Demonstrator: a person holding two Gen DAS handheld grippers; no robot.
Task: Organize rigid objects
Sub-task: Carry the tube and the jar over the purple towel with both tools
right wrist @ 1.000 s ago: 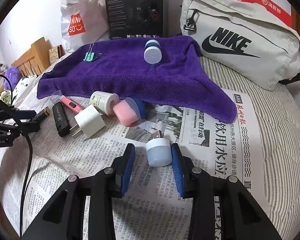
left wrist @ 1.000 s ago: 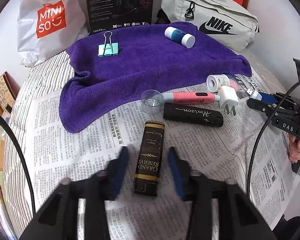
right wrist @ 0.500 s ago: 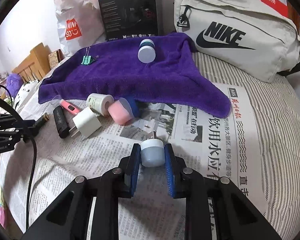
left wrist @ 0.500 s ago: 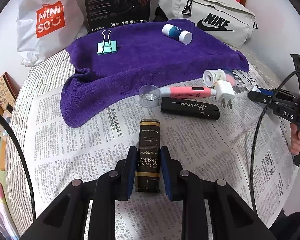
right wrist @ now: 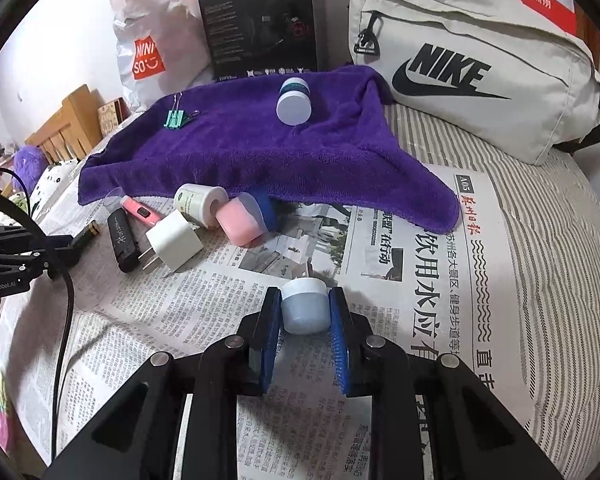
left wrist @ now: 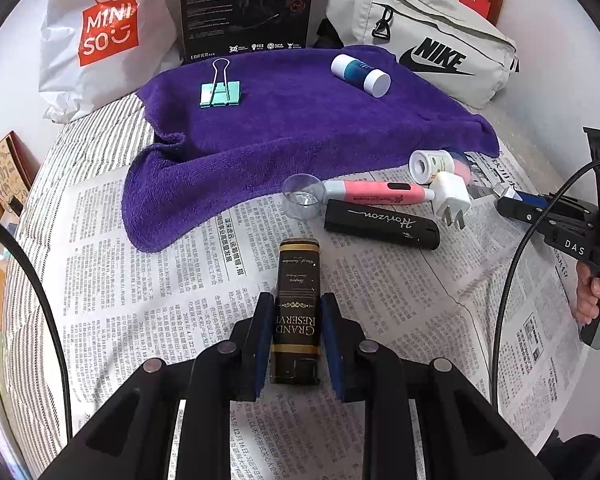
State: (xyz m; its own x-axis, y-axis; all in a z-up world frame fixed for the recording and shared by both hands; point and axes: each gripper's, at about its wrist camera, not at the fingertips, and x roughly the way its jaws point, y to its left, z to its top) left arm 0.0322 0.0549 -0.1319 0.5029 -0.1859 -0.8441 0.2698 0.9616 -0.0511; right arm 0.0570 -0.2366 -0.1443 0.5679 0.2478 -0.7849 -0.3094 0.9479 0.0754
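Observation:
My left gripper [left wrist: 296, 312] is shut on a dark brown "Grand Reserve" box [left wrist: 297, 300] that lies on the newspaper [left wrist: 148, 264]. My right gripper [right wrist: 305, 308] is shut on a small pale blue jar [right wrist: 304, 310] with a white lid. A purple towel [left wrist: 292, 136] lies beyond, bearing a teal binder clip [left wrist: 220, 92] and a white and blue bottle [left wrist: 360, 75]. Near the towel's edge lie a clear cup [left wrist: 303, 197], a pink pen-like device [left wrist: 376, 192], a black case [left wrist: 380, 226], a white charger plug [left wrist: 450, 198] and a white roll [left wrist: 430, 166].
A Miniso bag [left wrist: 100, 36], a black box [left wrist: 246, 4] and a Nike bag [left wrist: 428, 40] stand at the back. A pink and blue container [right wrist: 246, 218] lies by the towel in the right wrist view. The right gripper's cable [left wrist: 512, 264] crosses the right side.
Both grippers have closed: the left around the brown box, the right around the blue jar. Both moved slightly forward over their objects.

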